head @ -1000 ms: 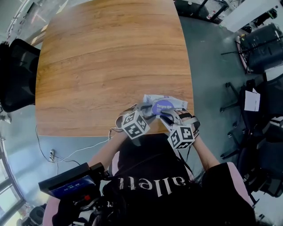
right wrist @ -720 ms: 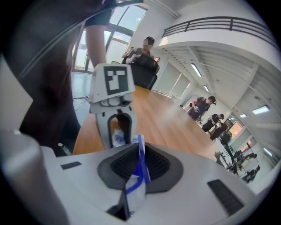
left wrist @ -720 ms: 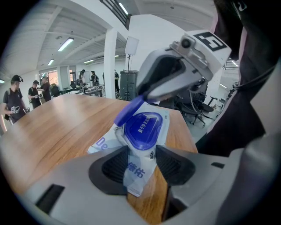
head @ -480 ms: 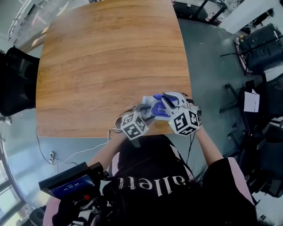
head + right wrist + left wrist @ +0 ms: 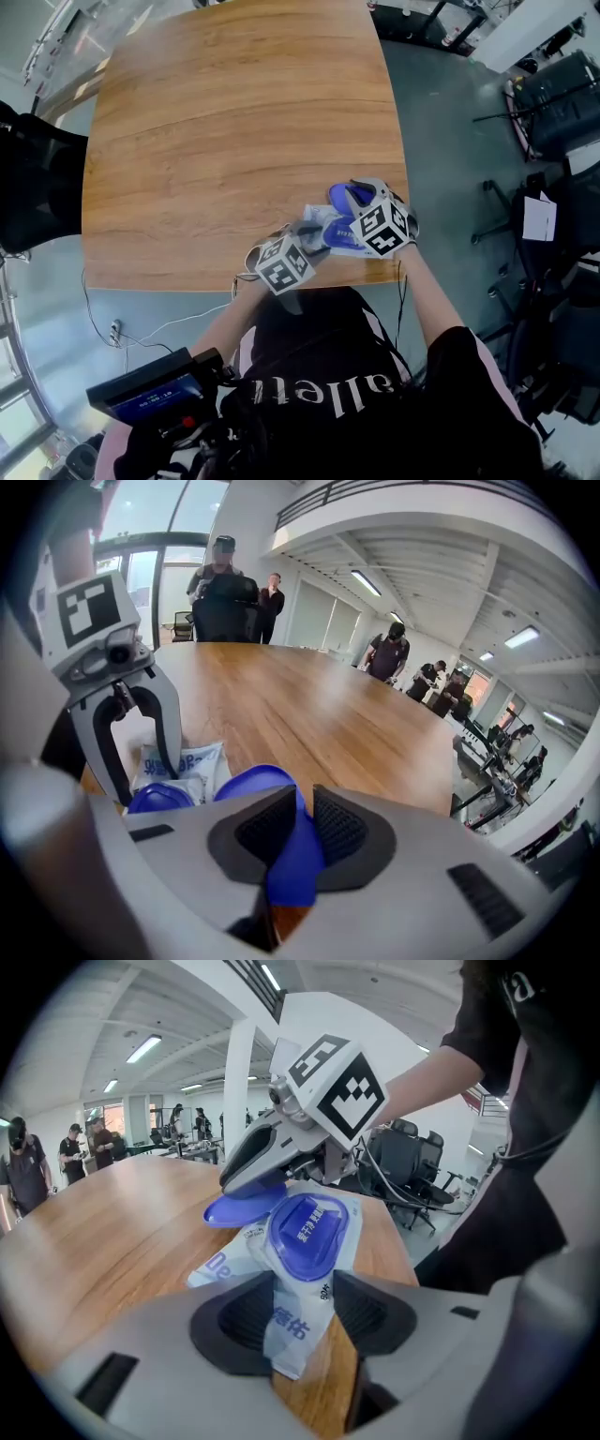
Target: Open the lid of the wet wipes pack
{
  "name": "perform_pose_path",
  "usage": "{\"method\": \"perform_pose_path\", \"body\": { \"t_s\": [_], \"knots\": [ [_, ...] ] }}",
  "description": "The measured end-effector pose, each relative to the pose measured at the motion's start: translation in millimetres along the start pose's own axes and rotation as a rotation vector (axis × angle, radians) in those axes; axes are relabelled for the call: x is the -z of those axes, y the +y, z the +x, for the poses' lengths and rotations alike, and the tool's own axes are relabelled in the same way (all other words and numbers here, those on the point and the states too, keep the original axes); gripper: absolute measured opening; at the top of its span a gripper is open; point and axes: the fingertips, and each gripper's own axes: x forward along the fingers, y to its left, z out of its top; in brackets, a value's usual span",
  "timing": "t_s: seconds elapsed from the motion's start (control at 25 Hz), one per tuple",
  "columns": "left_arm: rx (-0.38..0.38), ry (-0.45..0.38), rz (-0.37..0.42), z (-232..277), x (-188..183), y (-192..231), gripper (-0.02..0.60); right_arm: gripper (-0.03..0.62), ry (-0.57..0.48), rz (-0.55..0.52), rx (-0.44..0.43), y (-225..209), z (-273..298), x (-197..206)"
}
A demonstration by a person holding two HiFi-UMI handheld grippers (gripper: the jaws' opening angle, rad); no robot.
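Note:
The wet wipes pack (image 5: 323,234) is white with blue print and lies near the table's front right edge. My left gripper (image 5: 305,230) is shut on the pack's near end (image 5: 286,1321), with the film pinched between its pads. The blue lid (image 5: 345,196) stands swung open, away from the round blue opening frame (image 5: 307,1232). My right gripper (image 5: 359,194) is shut on the lid's edge (image 5: 292,841), its jaws having just closed onto it. In the left gripper view the right gripper (image 5: 246,1177) holds the lid flap (image 5: 236,1210) up. The right gripper view shows the left gripper (image 5: 150,780) on the pack (image 5: 187,761).
The wooden table (image 5: 234,122) stretches far ahead and to the left of the pack. A black chair (image 5: 33,183) stands at its left side, more chairs (image 5: 562,94) on the grey floor at the right. A white cable (image 5: 159,319) hangs below the front edge. People stand in the background (image 5: 225,597).
My right gripper has moved from the pack's near right side to its far right, rolling and pulling the blue lid open. The left gripper has stayed in place on the pack.

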Motion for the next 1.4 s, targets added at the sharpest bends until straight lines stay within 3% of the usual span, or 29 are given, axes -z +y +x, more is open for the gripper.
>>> {"method": "perform_pose_path", "body": {
  "t_s": [0.28, 0.48, 0.76, 0.96, 1.08, 1.4],
  "knots": [
    [0.024, -0.020, -0.025, -9, 0, 2, 0.196, 0.049, -0.117, 0.180, 0.072, -11, -39, -29],
    [0.017, -0.100, -0.122, -23, -9, 0, 0.196, 0.049, -0.191, 0.317, 0.122, 5, -77, -28],
    [0.005, -0.178, -0.194, -77, -39, -16, 0.195, 0.049, -0.234, 0.530, 0.147, 47, -108, -22],
    [-0.081, -0.247, -0.237, -87, -53, -13, 0.086, 0.048, -0.277, 0.655, 0.181, 64, -119, -8],
    [-0.089, -0.261, -0.238, -100, -60, -18, 0.007, 0.048, -0.299, 0.705, 0.191, 81, -121, -6],
    [-0.041, -0.307, -0.270, -149, -36, -49, 0.002, 0.048, -0.315, 0.780, 0.220, 136, -141, -34]
  ]
}}
